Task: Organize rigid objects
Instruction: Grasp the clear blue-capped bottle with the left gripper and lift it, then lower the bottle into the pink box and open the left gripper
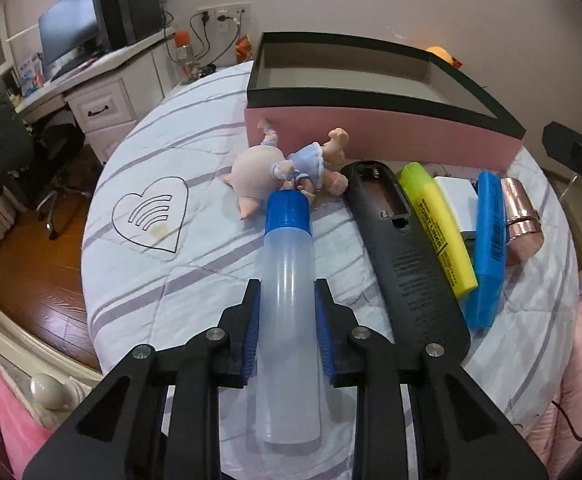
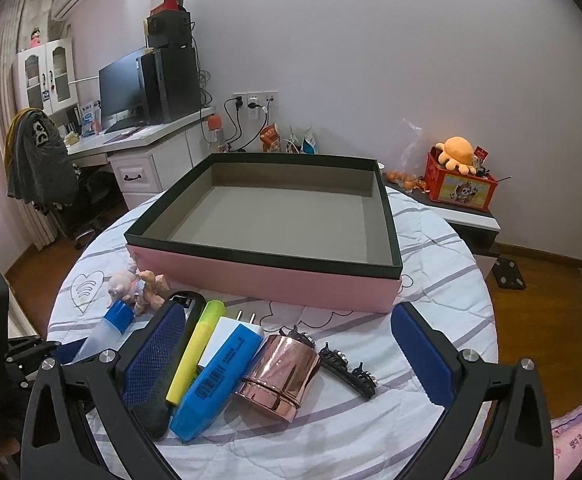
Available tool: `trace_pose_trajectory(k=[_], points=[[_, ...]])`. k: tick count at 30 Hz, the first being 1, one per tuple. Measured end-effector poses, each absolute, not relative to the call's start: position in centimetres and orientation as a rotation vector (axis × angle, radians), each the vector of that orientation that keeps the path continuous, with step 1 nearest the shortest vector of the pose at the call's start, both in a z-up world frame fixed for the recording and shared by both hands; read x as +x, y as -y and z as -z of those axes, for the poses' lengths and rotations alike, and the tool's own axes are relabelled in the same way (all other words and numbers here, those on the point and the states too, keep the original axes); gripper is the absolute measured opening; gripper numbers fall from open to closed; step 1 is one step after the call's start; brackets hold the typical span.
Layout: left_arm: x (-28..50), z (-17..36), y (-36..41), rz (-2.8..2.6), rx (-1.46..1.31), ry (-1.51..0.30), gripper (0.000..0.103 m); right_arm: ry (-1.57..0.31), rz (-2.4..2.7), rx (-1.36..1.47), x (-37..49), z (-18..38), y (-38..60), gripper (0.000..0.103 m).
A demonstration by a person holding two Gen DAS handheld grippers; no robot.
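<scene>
My left gripper (image 1: 287, 286) is shut on a translucent bottle with a blue cap (image 1: 287, 280), its blue pads pressing both sides; the bottle lies on the striped bedsheet, cap pointing at a plush doll (image 1: 287, 172). To its right lie a black remote (image 1: 403, 248), a yellow highlighter (image 1: 439, 232), a white charger (image 1: 457, 200), a blue highlighter (image 1: 489, 248) and a copper cylinder (image 1: 521, 224). Behind them stands a pink box with a black rim (image 2: 271, 276), nothing inside. My right gripper (image 2: 287, 308) hangs open above the copper cylinder (image 2: 279, 372) and blue highlighter (image 2: 215, 380), holding nothing.
A black hair clip (image 2: 347, 364) lies right of the cylinder. Left of the bed are a desk with a monitor (image 2: 119, 88) and a chair draped with clothing (image 2: 39, 152). A low side table with a red box and orange plush (image 2: 459, 176) stands beyond the bed's right corner.
</scene>
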State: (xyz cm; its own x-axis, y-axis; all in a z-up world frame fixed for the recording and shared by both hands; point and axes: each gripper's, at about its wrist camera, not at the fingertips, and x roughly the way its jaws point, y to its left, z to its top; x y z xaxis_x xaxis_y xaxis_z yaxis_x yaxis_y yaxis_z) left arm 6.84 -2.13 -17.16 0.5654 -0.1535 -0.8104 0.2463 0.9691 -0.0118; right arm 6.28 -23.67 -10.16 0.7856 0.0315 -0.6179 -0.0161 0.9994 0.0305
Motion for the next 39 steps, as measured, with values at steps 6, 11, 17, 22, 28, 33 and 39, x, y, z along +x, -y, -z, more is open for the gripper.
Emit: trace_pose_trajectory(k=[6, 11, 17, 22, 28, 33, 39], points=[[6.1, 15.3, 1.9, 0.284, 0.075, -0.91, 0.025, -0.66, -0.031, 0.024, 6.4, 10.1, 23.5, 0.103], [6.0, 12.1, 2.3, 0.308, 0.065, -0.832, 0.025, -0.638, -0.033, 0.018, 6.6, 9.3, 23.7, 0.103], [7.9, 9.0, 2.5, 0.314, 0.047, -0.762, 0.025, -0.609, -0.026, 0.018, 7.7, 7.9, 24.6, 0.103], [11.2, 7.1, 3.0, 0.29, 0.046, -0.709, 0.025, -0.59, -0.02, 0.025, 9.2, 7.0, 25.6, 0.103], [17.5, 7.6, 4.7, 0.271, 0.045, -0.738, 0.025, -0.599, -0.02, 0.021, 12.5, 6.8, 26.4, 0.103], [22.0, 9.4, 6.1, 0.263, 0.054, -0.788, 0.025, -0.626, -0.038, 0.016, 15.9, 7.3, 26.6, 0.103], [24.8, 12.8, 7.0, 0.204, 0.082, -0.866, 0.025, -0.666, -0.058, 0.021, 19.0, 9.0, 26.7, 0.103]])
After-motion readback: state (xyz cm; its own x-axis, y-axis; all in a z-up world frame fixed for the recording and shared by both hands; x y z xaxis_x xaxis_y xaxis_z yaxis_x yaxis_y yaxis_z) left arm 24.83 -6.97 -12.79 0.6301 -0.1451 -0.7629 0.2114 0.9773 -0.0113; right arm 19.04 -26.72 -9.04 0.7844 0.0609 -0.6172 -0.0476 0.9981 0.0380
